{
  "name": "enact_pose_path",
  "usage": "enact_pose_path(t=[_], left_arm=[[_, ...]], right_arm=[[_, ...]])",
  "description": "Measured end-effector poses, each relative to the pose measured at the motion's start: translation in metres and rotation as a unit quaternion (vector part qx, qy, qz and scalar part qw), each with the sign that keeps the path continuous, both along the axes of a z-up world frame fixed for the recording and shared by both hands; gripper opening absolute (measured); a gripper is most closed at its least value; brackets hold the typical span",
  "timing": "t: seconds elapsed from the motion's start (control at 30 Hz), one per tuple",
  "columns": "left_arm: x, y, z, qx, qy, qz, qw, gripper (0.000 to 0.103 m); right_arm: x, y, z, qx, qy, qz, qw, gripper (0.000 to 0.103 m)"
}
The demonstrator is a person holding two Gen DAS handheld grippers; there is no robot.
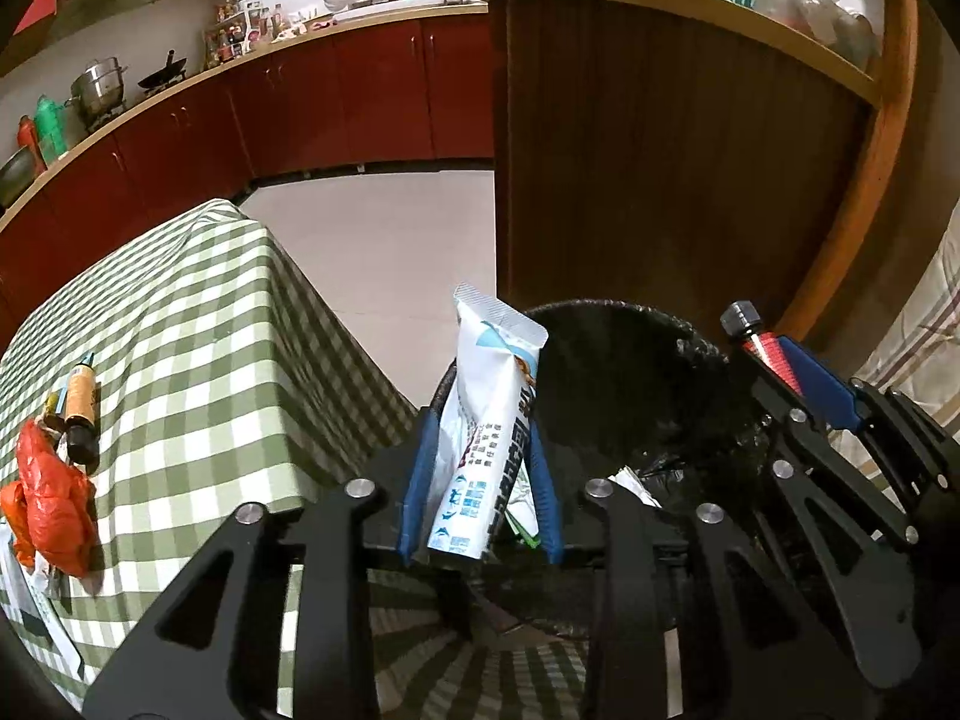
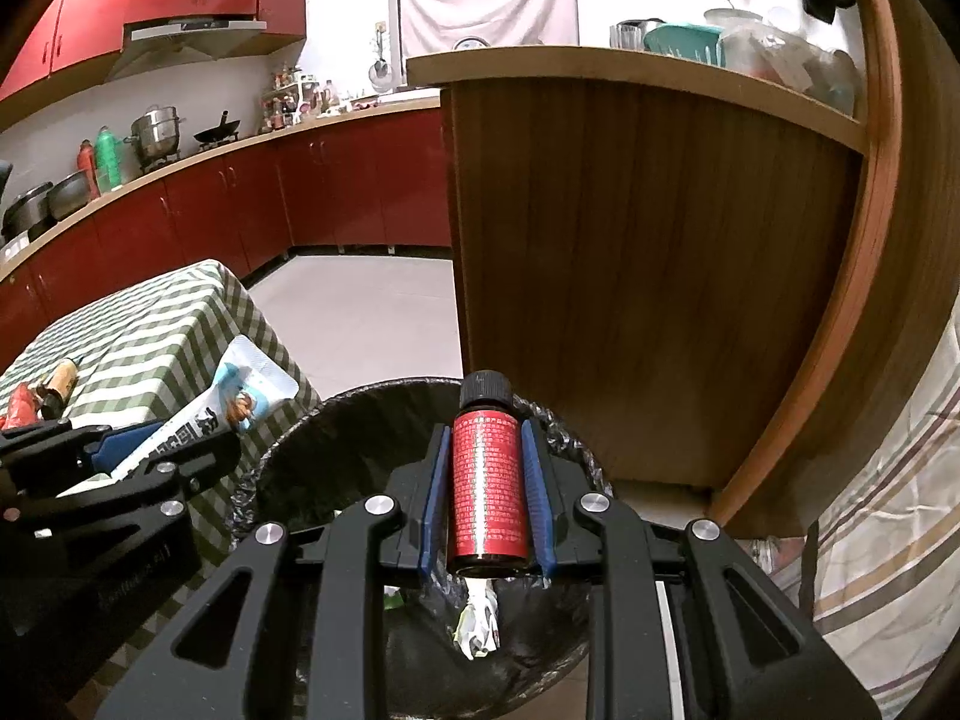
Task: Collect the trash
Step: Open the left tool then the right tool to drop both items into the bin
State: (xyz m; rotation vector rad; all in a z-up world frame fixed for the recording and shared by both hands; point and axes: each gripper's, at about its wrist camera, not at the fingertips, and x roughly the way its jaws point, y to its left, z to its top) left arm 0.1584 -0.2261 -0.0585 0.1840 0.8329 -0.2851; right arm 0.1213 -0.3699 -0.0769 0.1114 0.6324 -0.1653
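Left wrist view first, starting at the far left: on the table (image 1: pixel 198 324), with its green checked cloth, I still have work waiting. An orange plastic bag (image 1: pixel 51 498) lies crumpled at the near left edge, touching a small brown bottle (image 1: pixel 81 414) that lies on its side just beyond it, and some white paper scraps (image 1: pixel 36 594) sit at the very near corner. None of that has been picked up yet.

Moving right, my left gripper (image 1: pixel 480 474) has its jaws clenched on a white and blue snack wrapper (image 1: pixel 489 414), which stands up between the blue pads. It hangs at the left rim of the bin (image 1: pixel 606 324), a round one lined with a black bag, standing on the floor just beside the table.

Further right, in the right wrist view, my right gripper (image 2: pixel 486 480) is grasping a red-labelled bottle (image 2: pixel 487 480) with a black cap, jaws pressed on both sides of it, cap pointing away from me. It sits over the bin's opening. Down inside the liner I can see a crumpled white scrap (image 2: pixel 480 624), so at least something is already in.

My reading: I'm around the middle of the job. Two pieces are carried to the bin and only need letting go; the bag, brown bottle and papers on the table remain to be fetched.
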Motion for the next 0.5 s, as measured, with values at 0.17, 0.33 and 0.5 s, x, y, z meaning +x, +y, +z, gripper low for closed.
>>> enact_pose_path(t=[0.17, 0.33, 0.5], left_arm=[[0.0, 0.0, 0.0, -0.002, 0.0, 0.01, 0.9999, 0.046], [-0.001, 0.005, 0.003, -0.008, 0.0, 0.016, 0.9998, 0.055], [-0.009, 0.022, 0.012, -0.015, -0.002, 0.022, 0.9996, 0.06]], right_arm=[[0.0, -0.004, 0.002, -0.002, -0.001, -0.004, 1.0, 0.033], [-0.006, -0.004, 0.007, -0.001, -0.005, -0.009, 1.0, 0.034], [-0.013, 0.007, 0.016, -0.003, -0.01, -0.004, 1.0, 0.036]])
